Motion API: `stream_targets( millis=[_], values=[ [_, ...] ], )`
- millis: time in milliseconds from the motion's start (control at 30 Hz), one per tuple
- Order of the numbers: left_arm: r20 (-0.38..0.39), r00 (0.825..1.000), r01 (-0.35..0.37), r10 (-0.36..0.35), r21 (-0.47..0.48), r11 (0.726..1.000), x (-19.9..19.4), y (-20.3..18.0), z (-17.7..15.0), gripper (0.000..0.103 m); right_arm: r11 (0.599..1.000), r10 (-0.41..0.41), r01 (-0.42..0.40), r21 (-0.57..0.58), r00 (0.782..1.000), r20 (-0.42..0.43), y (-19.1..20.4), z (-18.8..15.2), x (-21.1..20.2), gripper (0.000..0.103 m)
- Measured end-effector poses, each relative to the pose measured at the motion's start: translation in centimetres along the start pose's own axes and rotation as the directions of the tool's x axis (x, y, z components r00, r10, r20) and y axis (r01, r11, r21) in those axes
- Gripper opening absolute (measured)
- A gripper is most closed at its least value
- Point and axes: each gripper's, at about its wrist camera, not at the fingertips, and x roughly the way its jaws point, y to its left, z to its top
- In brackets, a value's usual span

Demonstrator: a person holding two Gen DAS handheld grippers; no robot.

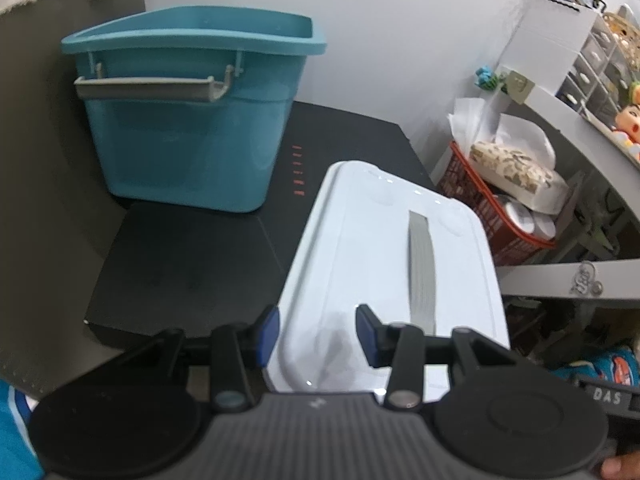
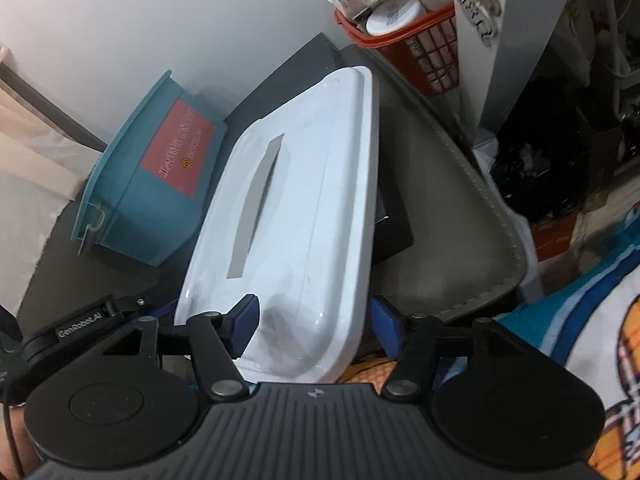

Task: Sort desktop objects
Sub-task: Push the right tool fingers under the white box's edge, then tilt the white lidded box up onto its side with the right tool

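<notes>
A white plastic lid [image 1: 384,264] with a grey slot [image 1: 421,268] lies tilted over a black box [image 1: 192,256]. My left gripper [image 1: 318,334] is open, its fingers straddling the lid's near left corner. In the right wrist view the same white lid [image 2: 296,208] runs away from me. My right gripper [image 2: 316,326] is open, its blue pads on either side of the lid's near right edge. A teal bin [image 1: 188,120] with a grey handle stands behind on the black box; it also shows in the right wrist view [image 2: 148,184], with a red label.
A red basket [image 1: 496,216] of packets and jars stands at the right beside grey shelving [image 1: 576,280]. It shows in the right wrist view [image 2: 416,52] too. A grey padded edge [image 2: 472,216] lies right of the lid. The white wall is behind.
</notes>
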Motion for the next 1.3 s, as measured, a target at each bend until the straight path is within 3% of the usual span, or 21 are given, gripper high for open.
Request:
stream_targets(
  millis=[333, 633, 833, 1300],
  values=[
    [0.001, 1.0, -0.01, 0.01, 0.018, 1.0, 1.1, -0.2, 0.2, 0.045, 0.997, 0.048, -0.046, 0.058, 0.998, -0.033, -0.7, 0.0, 1.5, 0.068],
    [-0.013, 1.0, 0.027, -0.028, -0.029, 0.999, 1.6, 0.3, 0.0, 0.047, 0.993, 0.095, -0.09, 0.073, 0.994, -0.061, -0.6, -0.1, 2.7, 0.068],
    [-0.024, 0.999, 0.035, -0.036, -0.007, 0.999, 1.4, 0.0, -0.2, 0.047, 0.993, 0.097, -0.092, 0.074, 0.993, -0.068, -0.4, -0.2, 2.1, 0.068],
    [-0.058, 0.994, 0.096, -0.095, 0.001, 0.995, 1.3, -0.4, -0.4, 0.047, 0.987, 0.146, -0.15, 0.058, 0.986, 0.078, 0.2, 0.1, -2.0, 0.062]
  ],
)
